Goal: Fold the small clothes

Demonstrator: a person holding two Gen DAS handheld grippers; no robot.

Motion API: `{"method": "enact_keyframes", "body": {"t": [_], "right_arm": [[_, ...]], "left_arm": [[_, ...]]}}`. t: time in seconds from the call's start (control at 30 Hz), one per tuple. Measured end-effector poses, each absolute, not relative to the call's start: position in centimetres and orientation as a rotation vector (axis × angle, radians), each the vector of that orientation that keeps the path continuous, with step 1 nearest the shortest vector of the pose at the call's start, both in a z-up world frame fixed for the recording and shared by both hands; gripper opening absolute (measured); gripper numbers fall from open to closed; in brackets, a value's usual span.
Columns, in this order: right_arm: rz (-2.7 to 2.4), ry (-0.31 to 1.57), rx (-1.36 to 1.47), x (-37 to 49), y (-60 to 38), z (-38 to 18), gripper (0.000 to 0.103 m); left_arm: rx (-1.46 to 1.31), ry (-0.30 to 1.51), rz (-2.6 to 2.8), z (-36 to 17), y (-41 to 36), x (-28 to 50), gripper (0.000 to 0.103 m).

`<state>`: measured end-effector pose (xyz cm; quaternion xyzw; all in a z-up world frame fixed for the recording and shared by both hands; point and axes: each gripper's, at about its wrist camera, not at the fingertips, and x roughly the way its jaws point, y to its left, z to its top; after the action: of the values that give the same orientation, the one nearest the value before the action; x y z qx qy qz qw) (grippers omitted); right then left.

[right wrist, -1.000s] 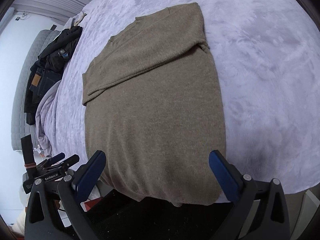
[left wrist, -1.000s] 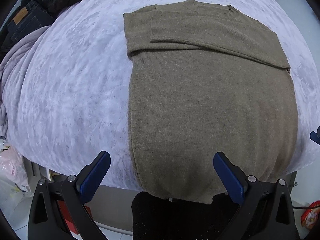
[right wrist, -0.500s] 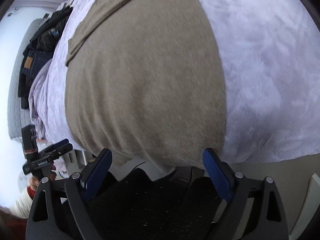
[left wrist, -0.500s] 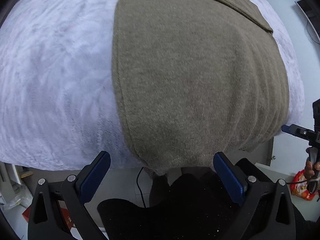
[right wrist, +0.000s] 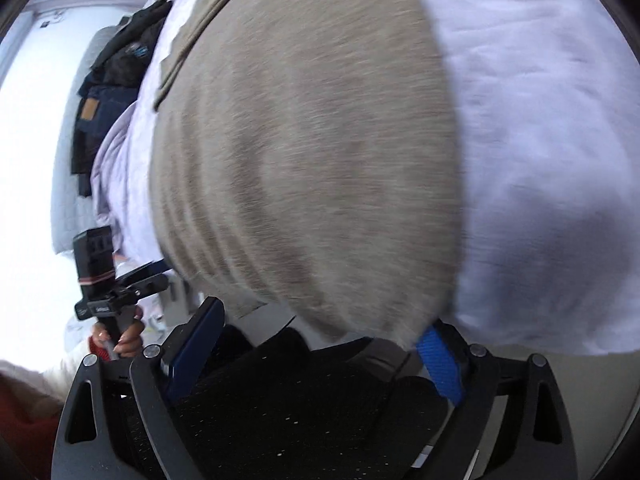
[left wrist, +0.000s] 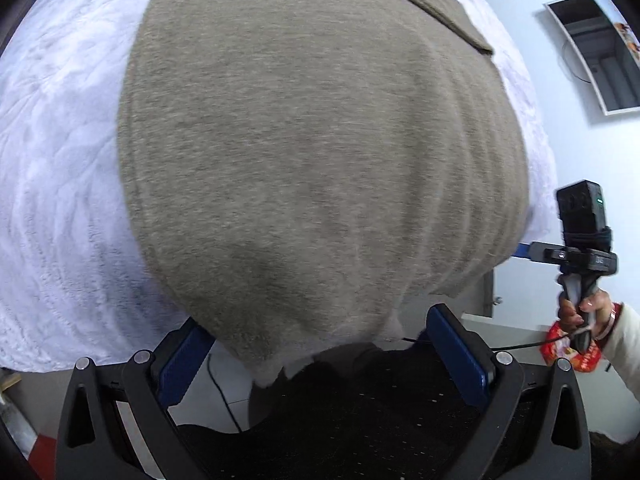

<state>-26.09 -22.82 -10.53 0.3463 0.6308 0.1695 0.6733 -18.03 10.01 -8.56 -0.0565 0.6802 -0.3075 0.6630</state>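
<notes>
Both the left gripper (left wrist: 320, 354) and right gripper (right wrist: 316, 354) held their fingers spread wide, gripping nothing, the sweater's (left wrist: 312, 152) hem just ahead between them.

Sweater (left wrist: 312, 152) hem overhangs blanket (left wrist: 56, 168) edge at 12 o'clock, dipping between left gripper (left wrist: 320, 356) spread fingers. Open gap under hem at 6. Right gripper (left wrist: 536, 250) blocks 3 o'clock. Dark clothes pile (right wrist: 108, 92) sits at 10 in right view.
</notes>
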Motion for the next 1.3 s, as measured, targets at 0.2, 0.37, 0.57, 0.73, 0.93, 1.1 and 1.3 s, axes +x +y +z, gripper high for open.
{"method": "enact_keyframes", "body": {"t": [0.2,0.37,0.57,0.73,0.93,1.1,1.3], "right_arm": [[0.441,1.444,0.811,-25.0,-21.7,-12.4,0.093],[0.420,1.450,0.898,-25.5,-21.6,-13.4,0.083],[0.419,1.385,1.086,-27.2,-22.7,-13.1,0.015],[0.506,1.266,1.203,-27.2,-22.7,-10.4,0.014],[0.611,1.042,1.333,-23.4,-23.8,-6.6,0.014],[0.680,0.917,1.338,-16.9,-24.3,-4.1,0.014],[0.597,0.835,1.382,-8.5,-26.7,-4.6,0.014]], "left_arm": [[-0.069,1.568,-0.732,-9.6,8.2,-18.3,0.103],[-0.053,1.581,-0.664,-9.9,8.6,-18.7,0.076],[-0.162,1.630,-0.681,-10.1,10.2,-18.1,0.017],[-0.315,1.569,-0.740,-6.4,12.5,-16.7,0.016],[-0.465,1.418,-0.704,-2.1,13.7,-11.9,0.016],[-0.480,1.258,-0.662,0.7,13.9,-5.1,0.016],[-0.432,1.181,-0.535,0.0,12.4,3.4,0.016]]}}
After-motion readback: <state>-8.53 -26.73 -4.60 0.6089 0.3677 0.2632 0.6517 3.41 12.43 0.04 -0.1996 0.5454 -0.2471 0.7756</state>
